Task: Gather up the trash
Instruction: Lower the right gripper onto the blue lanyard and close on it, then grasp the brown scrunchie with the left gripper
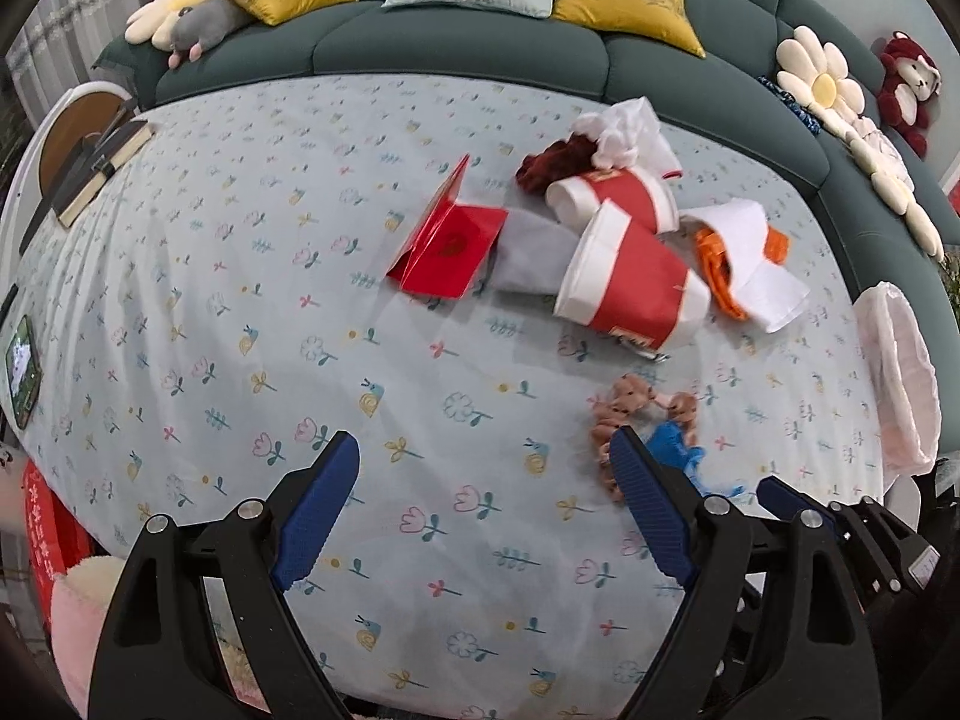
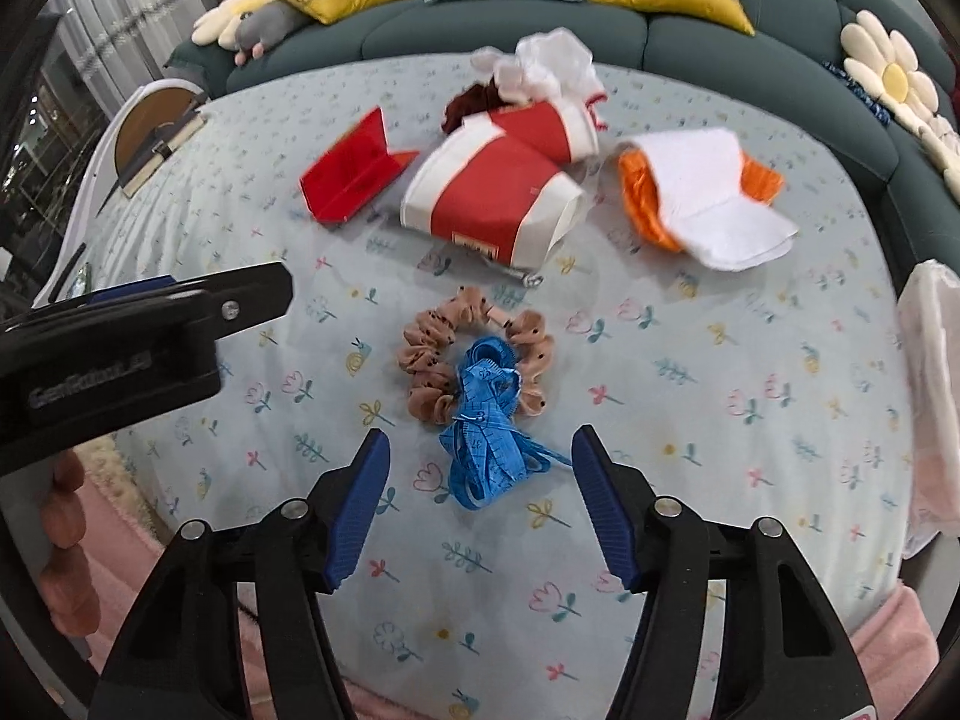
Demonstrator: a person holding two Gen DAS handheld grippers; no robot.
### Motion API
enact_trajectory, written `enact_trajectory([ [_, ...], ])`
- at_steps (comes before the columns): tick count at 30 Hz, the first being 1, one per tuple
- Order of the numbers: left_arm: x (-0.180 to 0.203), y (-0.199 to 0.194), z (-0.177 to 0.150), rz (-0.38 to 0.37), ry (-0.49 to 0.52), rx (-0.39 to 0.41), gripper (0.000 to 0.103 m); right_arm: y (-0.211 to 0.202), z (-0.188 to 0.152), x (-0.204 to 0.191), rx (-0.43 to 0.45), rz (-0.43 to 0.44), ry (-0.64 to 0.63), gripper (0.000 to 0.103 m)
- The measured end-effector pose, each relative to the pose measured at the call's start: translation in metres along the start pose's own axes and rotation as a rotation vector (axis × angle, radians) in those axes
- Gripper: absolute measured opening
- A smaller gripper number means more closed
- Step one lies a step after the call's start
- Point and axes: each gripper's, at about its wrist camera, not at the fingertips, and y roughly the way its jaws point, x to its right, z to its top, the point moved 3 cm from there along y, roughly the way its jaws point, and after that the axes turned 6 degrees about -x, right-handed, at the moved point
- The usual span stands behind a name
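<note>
On the flowered tablecloth lie two red-and-white paper cups [image 1: 630,294] [image 2: 486,198] on their sides, a folded red card [image 1: 450,246] [image 2: 354,174], crumpled white tissue [image 1: 630,126] [image 2: 546,66] and a white-and-orange cap [image 1: 750,258] [image 2: 708,192]. A tan scrunchie [image 2: 468,354] and blue measuring tape [image 2: 486,438] lie nearer. My right gripper [image 2: 480,468] is open, with the tape between its fingertips. My left gripper [image 1: 486,480] is open and empty over bare cloth, left of the scrunchie [image 1: 630,414].
A pink-white plastic bag [image 1: 900,378] [image 2: 936,396] hangs at the table's right edge. A book [image 1: 102,168] lies at the far left corner. A teal sofa [image 1: 480,42] with cushions and plush toys curves behind the table.
</note>
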Motion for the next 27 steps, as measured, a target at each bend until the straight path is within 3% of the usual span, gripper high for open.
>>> enact_trajectory([
  [10,-0.003,0.024,0.0,-0.027,-0.004,-0.049,0.081,0.035,0.006,0.002,-0.059,-0.008,0.002,0.035],
  [12,0.001,0.028,0.001,-0.033,0.0,-0.057,0.081,0.034,0.007,0.005,-0.061,0.006,0.005,0.026],
  [19,0.026,0.038,0.003,-0.068,0.032,-0.078,0.081,0.006,0.011,0.026,0.005,0.032,0.059,0.024],
  [27,0.05,0.06,0.006,-0.097,0.016,-0.123,0.081,-0.011,0.014,0.051,0.041,-0.003,0.121,0.024],
])
